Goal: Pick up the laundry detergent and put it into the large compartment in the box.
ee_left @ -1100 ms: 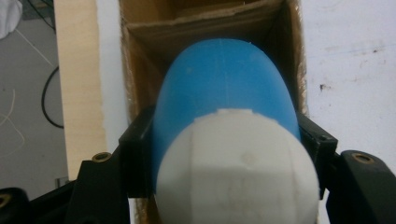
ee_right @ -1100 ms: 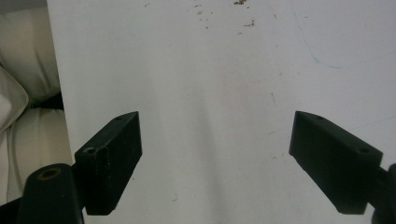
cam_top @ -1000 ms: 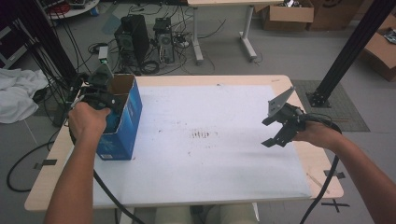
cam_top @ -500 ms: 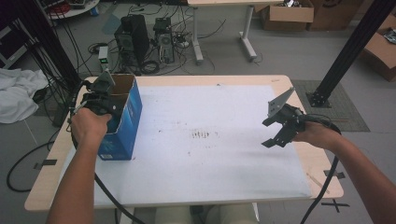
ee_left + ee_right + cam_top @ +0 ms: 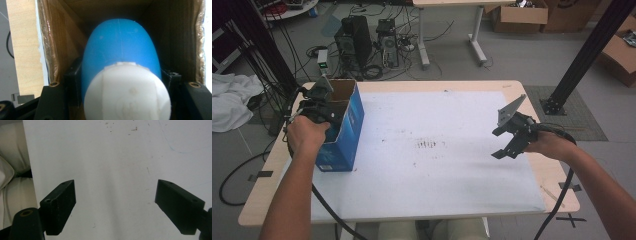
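Blue bottle [image 5: 121, 50] (white-capped) sits inside cardboard box [image 5: 343, 131], left gripper [image 5: 121, 77] clamping it.

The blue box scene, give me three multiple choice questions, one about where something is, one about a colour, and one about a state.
1. Where is the blue bottle held by the left gripper?
A. Inside the open blue box
B. On the white mat
C. On the floor

2. What colour is the bottle's cap?
A. Red
B. White
C. Black

3. How is the right gripper?
A. Shut on a bottle
B. Shut on the box
C. Open, holding nothing

Answers: 1 A, brown cardboard walls surround the bottle in the left gripper view. 2 B, the cap nearest the camera is white. 3 C, its jaws stand wide apart over bare mat.
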A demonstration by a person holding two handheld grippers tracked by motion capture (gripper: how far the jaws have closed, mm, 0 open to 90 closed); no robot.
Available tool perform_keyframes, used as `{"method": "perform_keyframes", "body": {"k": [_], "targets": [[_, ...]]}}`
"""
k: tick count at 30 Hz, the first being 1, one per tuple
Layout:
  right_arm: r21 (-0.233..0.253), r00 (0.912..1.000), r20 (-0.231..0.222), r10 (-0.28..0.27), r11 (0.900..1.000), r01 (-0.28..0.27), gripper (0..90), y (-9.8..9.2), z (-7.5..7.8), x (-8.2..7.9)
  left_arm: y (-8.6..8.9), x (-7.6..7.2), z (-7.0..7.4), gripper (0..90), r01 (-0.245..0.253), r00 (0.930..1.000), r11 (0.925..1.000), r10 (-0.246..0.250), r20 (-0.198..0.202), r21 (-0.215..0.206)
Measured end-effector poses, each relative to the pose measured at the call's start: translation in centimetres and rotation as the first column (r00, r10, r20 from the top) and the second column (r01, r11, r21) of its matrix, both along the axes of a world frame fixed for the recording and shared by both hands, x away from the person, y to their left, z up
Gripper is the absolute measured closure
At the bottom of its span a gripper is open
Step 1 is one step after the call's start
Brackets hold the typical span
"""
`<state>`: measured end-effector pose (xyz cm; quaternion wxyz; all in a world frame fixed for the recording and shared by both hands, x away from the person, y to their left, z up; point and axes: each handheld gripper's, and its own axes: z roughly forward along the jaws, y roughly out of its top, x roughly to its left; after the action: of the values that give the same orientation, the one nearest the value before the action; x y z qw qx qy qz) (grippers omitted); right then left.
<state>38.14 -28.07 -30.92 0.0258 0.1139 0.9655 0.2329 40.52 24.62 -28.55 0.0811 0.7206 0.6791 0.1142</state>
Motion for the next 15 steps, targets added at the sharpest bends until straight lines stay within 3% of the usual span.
{"method": "perform_keyframes", "body": {"k": [15], "targets": [[-0.009,1.0000,-0.005,0.001,1.000,-0.001,17.1,0.12,-0.23,-0.04,0.40,-0.09,-0.11,35.0,-0.024,0.9997,0.9994,0.025,0.010,-0.025]]}}
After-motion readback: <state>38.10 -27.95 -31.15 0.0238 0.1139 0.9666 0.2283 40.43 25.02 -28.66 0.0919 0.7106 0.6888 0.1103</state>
